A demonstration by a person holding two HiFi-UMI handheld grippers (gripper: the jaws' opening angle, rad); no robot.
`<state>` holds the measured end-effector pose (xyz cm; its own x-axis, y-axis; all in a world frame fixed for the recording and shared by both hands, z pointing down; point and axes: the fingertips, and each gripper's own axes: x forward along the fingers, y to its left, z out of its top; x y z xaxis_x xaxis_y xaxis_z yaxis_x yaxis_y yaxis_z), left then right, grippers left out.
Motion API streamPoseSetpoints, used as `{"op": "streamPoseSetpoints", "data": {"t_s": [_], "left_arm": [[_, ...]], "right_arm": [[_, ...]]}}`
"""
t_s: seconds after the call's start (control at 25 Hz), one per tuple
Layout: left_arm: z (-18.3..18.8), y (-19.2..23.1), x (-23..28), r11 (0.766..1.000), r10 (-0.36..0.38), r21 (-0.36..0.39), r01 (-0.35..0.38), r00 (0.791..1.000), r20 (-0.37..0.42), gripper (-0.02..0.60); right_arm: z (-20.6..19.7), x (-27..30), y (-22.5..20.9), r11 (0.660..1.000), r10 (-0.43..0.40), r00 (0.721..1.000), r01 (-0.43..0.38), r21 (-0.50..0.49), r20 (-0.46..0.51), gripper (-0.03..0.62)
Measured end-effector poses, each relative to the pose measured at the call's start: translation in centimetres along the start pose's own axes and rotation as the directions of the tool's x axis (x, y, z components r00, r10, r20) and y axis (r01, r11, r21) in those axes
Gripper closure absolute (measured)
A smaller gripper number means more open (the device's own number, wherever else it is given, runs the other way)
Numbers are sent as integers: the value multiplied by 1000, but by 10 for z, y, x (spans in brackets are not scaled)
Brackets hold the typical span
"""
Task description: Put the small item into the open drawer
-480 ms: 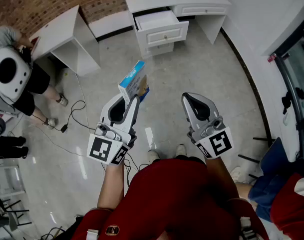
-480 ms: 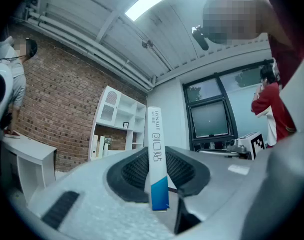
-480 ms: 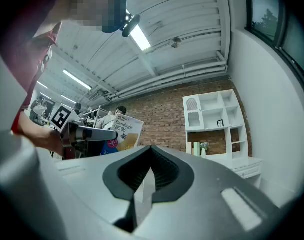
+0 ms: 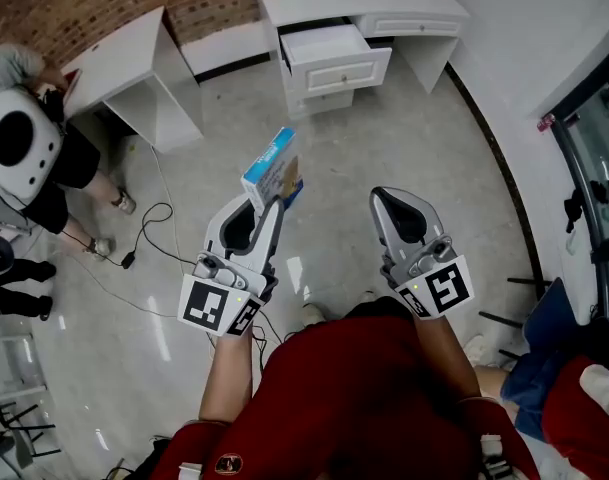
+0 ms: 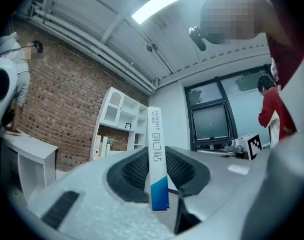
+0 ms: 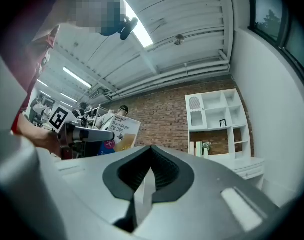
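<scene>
A flat blue-and-white bandage box [image 4: 272, 171] stands upright between the jaws of my left gripper [image 4: 267, 204], which is shut on its lower end, high above the floor. In the left gripper view I see the box [image 5: 156, 149] edge-on between the dark pads [image 5: 132, 171]. My right gripper [image 4: 383, 199] hangs beside it to the right, shut with nothing in it. From the right gripper view, the box [image 6: 121, 131] shows at the left past the shut gripper [image 6: 149, 176]. The open drawer [image 4: 329, 43] juts out of a white desk [image 4: 384, 3] at the far end of the floor.
A second white desk [image 4: 124, 68] stands at the far left. A person with a white round device [image 4: 24, 143] is beside it. Black cables [image 4: 144, 233] trail over the grey floor. A white wall [image 4: 524, 38] and a glass partition [image 4: 594, 148] run along the right.
Both grippers and the box sit slightly further right in the head view, and the desk with the open drawer appears a little lower. The grip on the box is unchanged.
</scene>
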<state>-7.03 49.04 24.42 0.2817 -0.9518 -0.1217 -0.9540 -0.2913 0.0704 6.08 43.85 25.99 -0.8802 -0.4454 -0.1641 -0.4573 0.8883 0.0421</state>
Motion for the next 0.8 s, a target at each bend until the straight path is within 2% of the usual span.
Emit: {"op": "streamPoseSetpoints", "data": {"t_s": [0.16, 0.44, 0.6, 0.8], "left_arm": [[-6, 35, -18, 999, -1, -34, 2, 1000, 8, 486], [-18, 76, -6, 998, 1, -66, -1, 1000, 4, 486], [-26, 88, 26, 999, -2, -46, 1, 1000, -16, 486], [-36, 122, 93, 1000, 2, -15, -3, 998, -59, 486]], "right_arm": [[-9, 20, 20, 1000, -20, 999, 19, -24, -33, 583], [-28, 52, 3, 998, -49, 997, 47, -31, -66, 583], [-40, 72, -27, 998, -43, 997, 41, -39, -57, 583], [-55, 120, -97, 998, -56, 998, 55, -38, -31, 583]]}}
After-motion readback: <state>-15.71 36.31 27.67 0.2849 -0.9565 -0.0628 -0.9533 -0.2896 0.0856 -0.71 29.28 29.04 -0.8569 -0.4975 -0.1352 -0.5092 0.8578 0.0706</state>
